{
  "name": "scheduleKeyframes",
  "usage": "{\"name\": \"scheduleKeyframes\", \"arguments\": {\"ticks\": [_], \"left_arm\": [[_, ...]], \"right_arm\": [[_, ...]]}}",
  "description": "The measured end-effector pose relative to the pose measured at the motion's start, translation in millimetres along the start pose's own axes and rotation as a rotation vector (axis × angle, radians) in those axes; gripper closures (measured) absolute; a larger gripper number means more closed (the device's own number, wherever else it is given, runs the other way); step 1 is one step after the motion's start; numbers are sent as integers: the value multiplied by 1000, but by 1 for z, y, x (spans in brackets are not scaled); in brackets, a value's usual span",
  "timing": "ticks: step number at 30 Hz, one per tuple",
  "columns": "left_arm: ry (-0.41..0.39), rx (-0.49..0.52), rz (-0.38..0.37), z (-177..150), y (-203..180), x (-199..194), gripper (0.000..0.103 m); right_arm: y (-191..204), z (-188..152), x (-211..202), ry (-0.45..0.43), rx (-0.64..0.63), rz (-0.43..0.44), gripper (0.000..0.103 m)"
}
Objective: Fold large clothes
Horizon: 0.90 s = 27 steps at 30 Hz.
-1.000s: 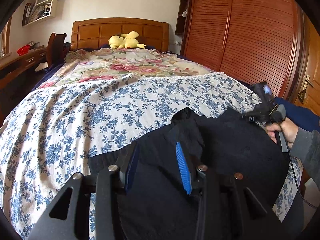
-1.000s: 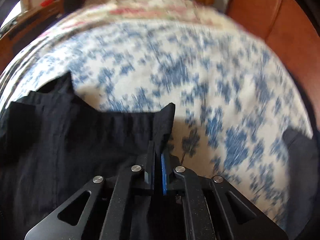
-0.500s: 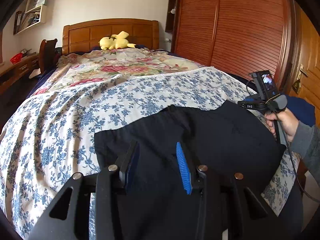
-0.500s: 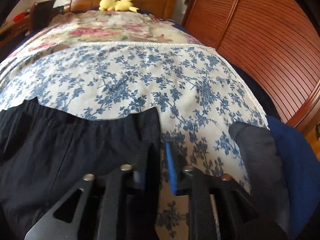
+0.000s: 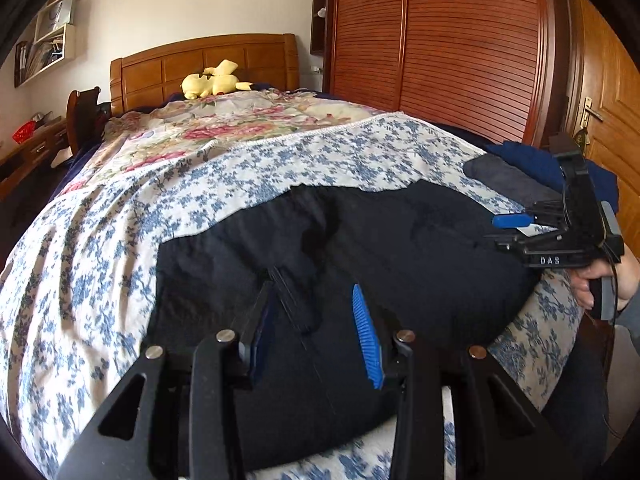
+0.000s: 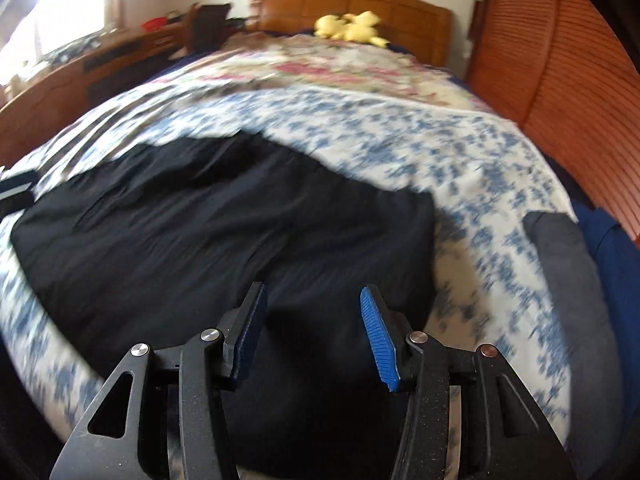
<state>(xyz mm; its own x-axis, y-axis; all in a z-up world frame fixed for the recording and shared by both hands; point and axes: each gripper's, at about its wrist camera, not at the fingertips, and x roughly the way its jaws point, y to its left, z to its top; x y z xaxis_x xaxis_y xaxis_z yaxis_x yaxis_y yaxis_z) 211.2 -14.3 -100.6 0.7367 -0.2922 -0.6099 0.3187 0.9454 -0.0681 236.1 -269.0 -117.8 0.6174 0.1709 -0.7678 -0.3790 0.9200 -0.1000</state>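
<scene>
Bed (image 5: 100,240), wooden headboard at the far end, covered near the foot with a blue-flowered white sheet (image 5: 320,152) and farther up with a pink-flowered quilt (image 5: 240,120). Wardrobe (image 5: 460,40), reddish slatted doors, along the bed's right side. Black garment (image 5: 420,260), large, spread flat across the foot of the bed, its far edge running from the left side toward the right corner; it reaches over the bed's near edge. Folded clothes, one grey piece (image 6: 560,264) and one dark blue piece (image 6: 616,256), stacked at the right edge of the bed, just beside the black garment. Yellow plush toy (image 5: 214,82), lying against the headboard. Left claw (image 5: 316,320), jaws partly apart above the black garment; a ridge of the cloth rises between the pads, and whether they pinch it cannot be told. Right claw (image 6: 312,324), jaws opening, hanging over the garment's right part with nothing pressed between the pads; in the left wrist view it shows at the right edge of the bed, held in a hand (image 5: 600,280) with a grey sleeve.
</scene>
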Motion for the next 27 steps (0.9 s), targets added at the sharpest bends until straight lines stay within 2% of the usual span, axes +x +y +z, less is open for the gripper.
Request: {"name": "scheduleKeyframes", "arguments": {"ticks": [3,5,8,12,16,21,27], "left_arm": [[15,-18,-6,-12,-3,-2,67],[30,-31,-13,-21,-5,-3,67],[53,-48,-13,-32,-7,-4,67],[66,-52,-17,-41,-11,-5,67],[81,-45,-14,-44,-11,-1,67],[111,-48,-6,-49,-9,7,67],[120,-52,-1,-52,-8,9,67]], "right_arm": [[-6,-18,8,34,21,-13,53],[-10,-31,21,87,43,13,53],[-9,-40,24,66,33,12,52],[-3,-35,17,67,25,-29,52],[5,-27,-4,-3,12,-76,52],[29,-15,-10,-57,7,10,52],[75,-2,4,-87,-20,128,52]]}}
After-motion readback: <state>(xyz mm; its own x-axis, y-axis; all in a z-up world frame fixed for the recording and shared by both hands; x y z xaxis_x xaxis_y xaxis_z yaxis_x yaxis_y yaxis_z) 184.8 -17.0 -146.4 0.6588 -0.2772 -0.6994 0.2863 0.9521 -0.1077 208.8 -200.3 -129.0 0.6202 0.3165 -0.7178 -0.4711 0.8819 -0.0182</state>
